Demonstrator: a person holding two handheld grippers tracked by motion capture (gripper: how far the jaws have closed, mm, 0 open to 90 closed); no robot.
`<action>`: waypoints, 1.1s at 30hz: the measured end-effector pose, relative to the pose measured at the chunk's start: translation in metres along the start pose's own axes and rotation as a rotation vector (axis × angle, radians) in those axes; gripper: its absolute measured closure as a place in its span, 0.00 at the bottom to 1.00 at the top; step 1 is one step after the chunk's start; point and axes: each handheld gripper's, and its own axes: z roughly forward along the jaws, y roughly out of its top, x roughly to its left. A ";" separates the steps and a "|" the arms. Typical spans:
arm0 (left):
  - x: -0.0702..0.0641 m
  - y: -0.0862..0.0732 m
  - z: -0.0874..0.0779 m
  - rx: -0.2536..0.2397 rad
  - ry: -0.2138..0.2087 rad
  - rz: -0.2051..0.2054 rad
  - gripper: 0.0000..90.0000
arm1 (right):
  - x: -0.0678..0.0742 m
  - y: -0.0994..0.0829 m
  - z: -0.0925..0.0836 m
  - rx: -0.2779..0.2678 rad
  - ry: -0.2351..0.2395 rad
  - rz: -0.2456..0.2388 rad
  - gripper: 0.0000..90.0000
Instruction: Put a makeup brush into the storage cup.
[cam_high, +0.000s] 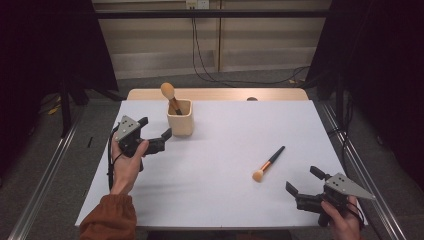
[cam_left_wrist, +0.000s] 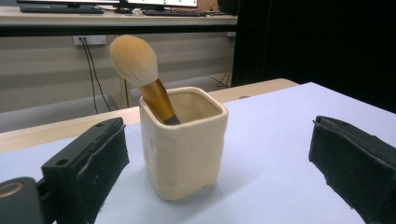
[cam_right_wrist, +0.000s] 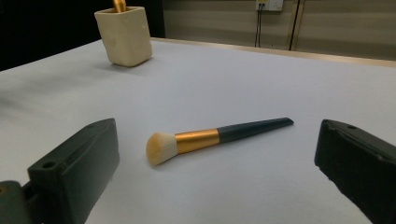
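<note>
High view: left gripper jaws spread, empty, beside cream square ceramic cup with round-headed brush upper left; right gripper jaws spread, lower right, should approach black-and-gold makeup brush at centre-right, pinching mid-handle squarely.

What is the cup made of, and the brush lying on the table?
The cup looks like cream ceramic with a matte finish: thick, slightly wavy walls and a soft, uneven rim. It could be moulded plastic.

The brush seems to have soft, fluffy tan bristles, a shiny gold metal-looking collar and a dark, smooth handle, probably plastic or painted wood.
</note>
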 end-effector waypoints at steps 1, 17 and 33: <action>-0.001 -0.002 -0.004 0.006 0.003 0.006 0.05 | 0.000 0.000 0.000 0.001 0.000 0.002 0.00; -0.021 -0.022 -0.044 0.057 0.010 -0.002 0.05 | 0.000 0.002 0.001 -0.016 -0.002 0.017 0.00; -0.038 -0.033 -0.080 0.066 -0.034 0.063 0.05 | 0.000 0.002 0.002 -0.019 -0.005 0.008 0.00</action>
